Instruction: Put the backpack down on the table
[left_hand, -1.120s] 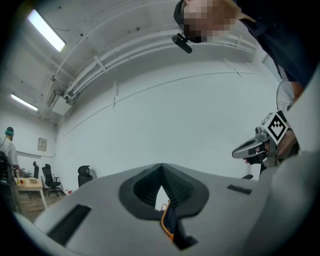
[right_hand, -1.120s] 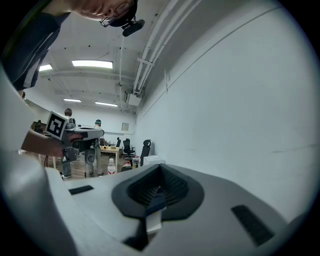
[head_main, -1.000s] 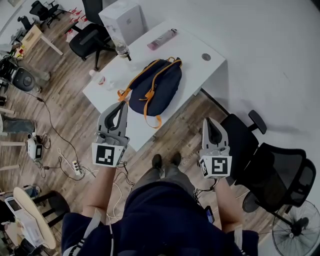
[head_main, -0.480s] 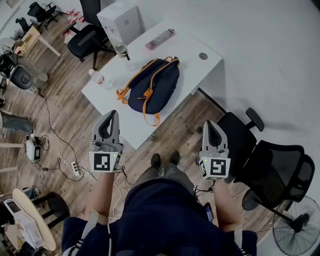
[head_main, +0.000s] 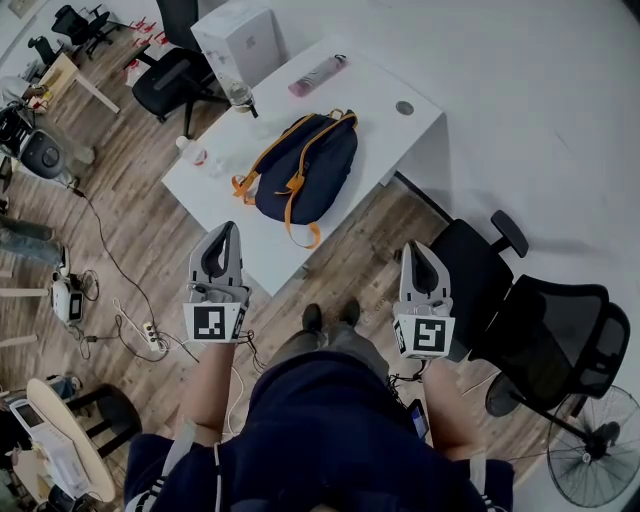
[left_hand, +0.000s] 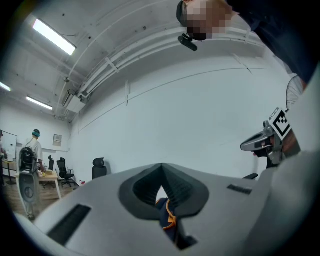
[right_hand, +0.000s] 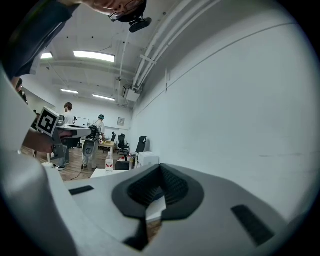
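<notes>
While both hands hang in front of the person's body, the left tongs (head_main: 224, 232) are closed tip to tip and grip nothing. The dark cloth seen past their tips in the left gripper view is the distant bag, not something held. The right tongs (head_main: 419, 248) are likewise closed and empty, with only the desk edge and floor visible beyond them. Both point roughly level towards the desk (head_main: 395, 130) and touch nothing on it.

The backpack (head_main: 305, 170), dark blue with orange straps, lies flat near the middle of the desk, well apart from both tongs. One orange strap (head_main: 303, 235) trails towards the front edge. A pink bottle (head_main: 318, 75) lies near the far edge, and a white box (head_main: 240, 40) stands past the far left corner. Black office chairs (head_main: 530, 320) stand to the person's right.

Judged from this layout, the set-down looks complete and the hands are clear of the bag. The next move calls for little: keep the tongs away from the trailing strap, so that the bag is not dragged off the edge.
</notes>
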